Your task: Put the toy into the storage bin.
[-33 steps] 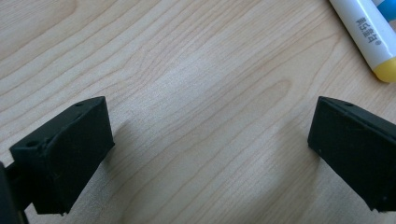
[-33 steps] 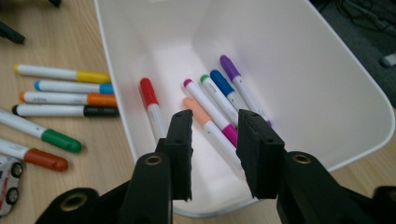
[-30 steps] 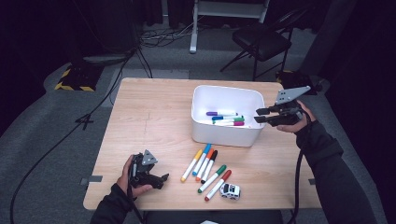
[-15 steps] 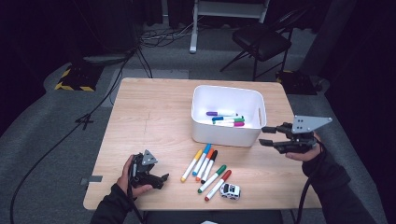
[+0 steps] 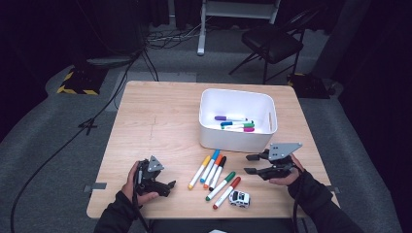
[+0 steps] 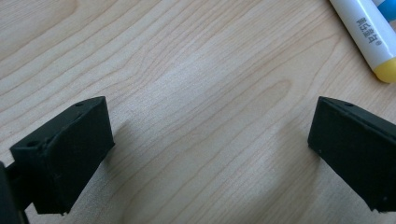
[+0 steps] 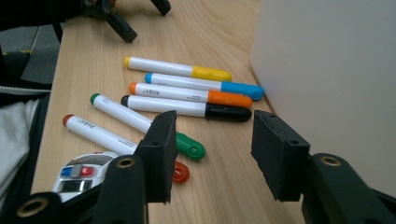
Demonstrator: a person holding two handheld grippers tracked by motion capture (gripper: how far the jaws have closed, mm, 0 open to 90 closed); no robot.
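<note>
Several markers point(image 5: 214, 171) lie side by side on the wooden table point(image 5: 160, 121), in front of a white bin point(image 5: 235, 138). In the right gripper view they run yellow point(image 7: 177, 69), blue, orange, black point(image 7: 187, 107), green point(image 7: 144, 125) and red. My right gripper point(image 5: 249, 164) hovers low at the bin's front right corner and points left at them. Its jaws have just been opening and stand open point(image 7: 212, 128) with nothing between them. My left gripper point(image 5: 168, 187) rests on the table near the front left, open point(image 6: 210, 114) over bare wood, with the yellow marker's end point(image 6: 369, 37) beside it.
More markers point(image 5: 235, 124) lie inside the bin. A small toy car point(image 5: 239, 198) sits by the red marker near the front edge. Beyond the table stand a black chair point(image 5: 272, 43) and cables on the floor. Bare wood lies left of the bin.
My right gripper came down from beside the bin's right rim to just above the table in front of the bin, and its jaws widened. The left gripper stayed put.
</note>
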